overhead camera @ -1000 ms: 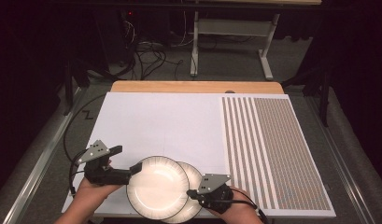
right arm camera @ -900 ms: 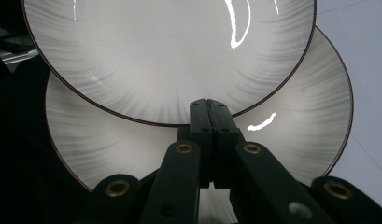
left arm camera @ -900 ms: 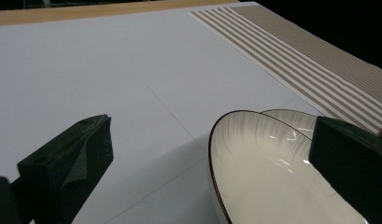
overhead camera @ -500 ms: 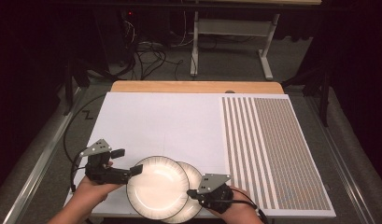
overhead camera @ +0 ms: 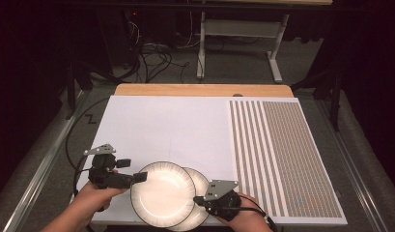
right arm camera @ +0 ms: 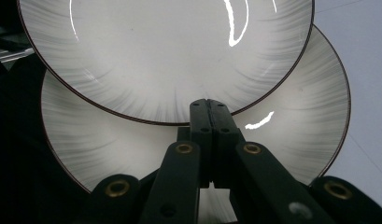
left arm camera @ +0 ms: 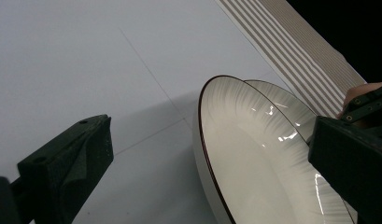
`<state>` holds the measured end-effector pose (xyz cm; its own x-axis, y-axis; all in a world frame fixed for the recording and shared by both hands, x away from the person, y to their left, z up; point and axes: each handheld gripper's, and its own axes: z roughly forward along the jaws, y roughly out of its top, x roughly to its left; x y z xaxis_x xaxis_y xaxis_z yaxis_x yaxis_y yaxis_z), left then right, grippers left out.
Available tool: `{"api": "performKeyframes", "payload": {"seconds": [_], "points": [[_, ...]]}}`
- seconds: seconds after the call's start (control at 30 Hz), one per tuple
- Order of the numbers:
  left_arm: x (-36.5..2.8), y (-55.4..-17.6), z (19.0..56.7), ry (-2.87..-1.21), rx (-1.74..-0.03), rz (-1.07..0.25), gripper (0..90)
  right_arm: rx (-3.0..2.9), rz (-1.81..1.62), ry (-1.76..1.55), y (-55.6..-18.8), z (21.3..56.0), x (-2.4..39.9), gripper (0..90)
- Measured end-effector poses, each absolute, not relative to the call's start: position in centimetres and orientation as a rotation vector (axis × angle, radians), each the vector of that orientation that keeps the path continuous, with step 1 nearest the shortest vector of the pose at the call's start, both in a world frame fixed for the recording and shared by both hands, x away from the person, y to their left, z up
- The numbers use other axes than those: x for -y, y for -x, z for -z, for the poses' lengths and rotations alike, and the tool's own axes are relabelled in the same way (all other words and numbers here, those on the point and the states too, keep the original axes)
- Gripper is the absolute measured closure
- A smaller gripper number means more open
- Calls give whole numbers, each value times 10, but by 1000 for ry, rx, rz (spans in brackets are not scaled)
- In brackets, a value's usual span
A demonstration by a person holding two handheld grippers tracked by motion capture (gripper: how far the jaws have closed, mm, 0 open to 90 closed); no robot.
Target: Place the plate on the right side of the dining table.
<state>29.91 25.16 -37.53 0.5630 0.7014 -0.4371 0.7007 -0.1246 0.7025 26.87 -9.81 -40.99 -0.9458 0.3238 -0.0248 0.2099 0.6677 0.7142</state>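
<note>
Here, two white plates with thin dark rims lay overlapping at the near edge of a white table. The top plate sat to the left and covered part of the lower plate, which stuck out to the right.

The left gripper, held in the person's left hand, pointed at the top plate's left rim. Its jaws stood wide apart, one on each side of that rim, and did not press it.

The right gripper, in the right hand, sat at the lower plate's right side. Its jaws were fully closed against each other, their tips over the lower plate beside the top plate's rim, gripping nothing.

A striped mat covered the table's right part.
</note>
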Motion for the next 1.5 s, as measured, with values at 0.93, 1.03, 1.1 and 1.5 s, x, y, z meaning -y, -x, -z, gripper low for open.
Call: {"api": "performKeyframes", "payload": {"seconds": [0.93,1.03,1.1,1.5], "points": [[-260,-313,369,-1950,-1347,296,31,-2730,-1130,-434,-268,410,98,900],[-260,-314,370,-1964,-1368,331,31,-2730,-1130,-434,-268,410,98,900],[-260,-314,371,-1971,-1371,352,33,-2730,-1129,-433,-268,410,98,900],[-254,-313,379,-2026,-1409,422,49,-2730,-1130,-432,-268,410,98,900]]}}
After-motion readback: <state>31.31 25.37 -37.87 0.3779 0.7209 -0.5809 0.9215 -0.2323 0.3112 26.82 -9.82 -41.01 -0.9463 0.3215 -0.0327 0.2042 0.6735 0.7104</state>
